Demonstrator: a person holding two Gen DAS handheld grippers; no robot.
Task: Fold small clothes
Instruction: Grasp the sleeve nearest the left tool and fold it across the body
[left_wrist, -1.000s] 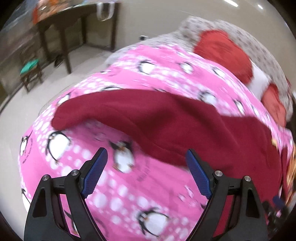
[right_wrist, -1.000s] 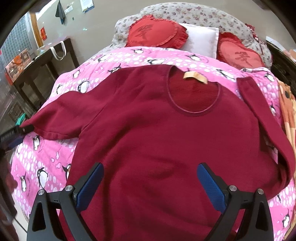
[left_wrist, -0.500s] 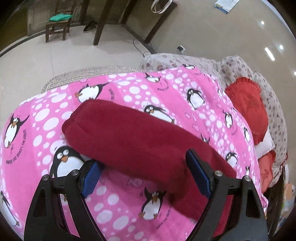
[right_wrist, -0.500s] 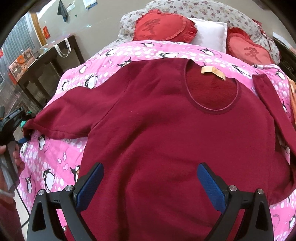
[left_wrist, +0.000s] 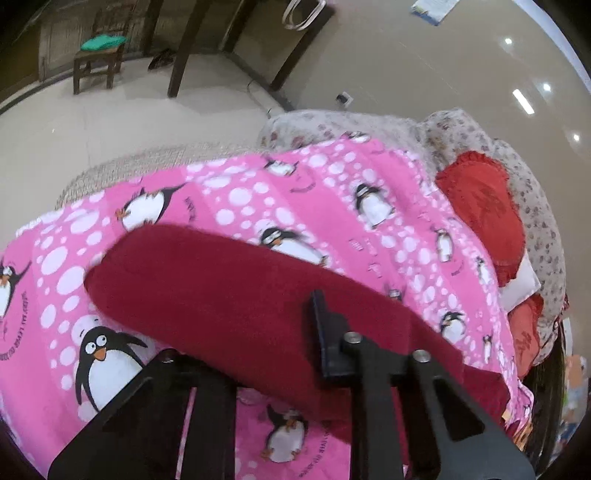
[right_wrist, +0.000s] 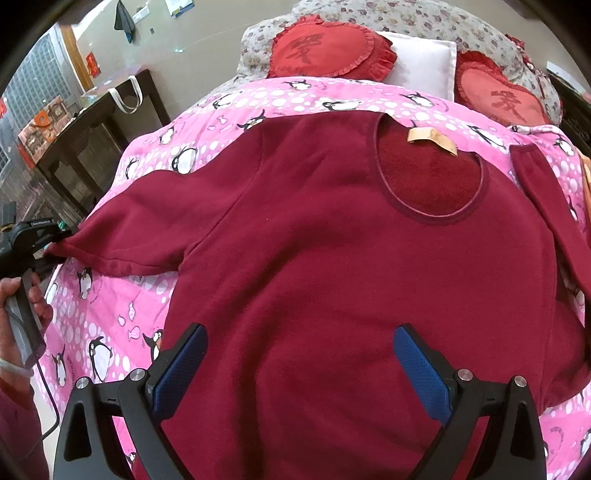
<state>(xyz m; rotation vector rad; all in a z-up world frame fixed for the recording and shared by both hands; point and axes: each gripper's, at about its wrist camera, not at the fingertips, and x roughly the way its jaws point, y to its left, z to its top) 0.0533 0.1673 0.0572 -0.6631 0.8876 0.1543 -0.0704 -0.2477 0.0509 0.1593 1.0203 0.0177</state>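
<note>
Left hand-held gripper (left_wrist: 266, 347) has its fingers closed onto the cuff end of the maroon sweater's left sleeve (left_wrist: 221, 291), whose long axis runs rightward toward the body. Farther right, the right hand-held gripper (right_wrist: 299, 362) hangs wide open and empty over the sweater (right_wrist: 351, 258), spread flat on the bed (right_wrist: 110, 302).
</note>
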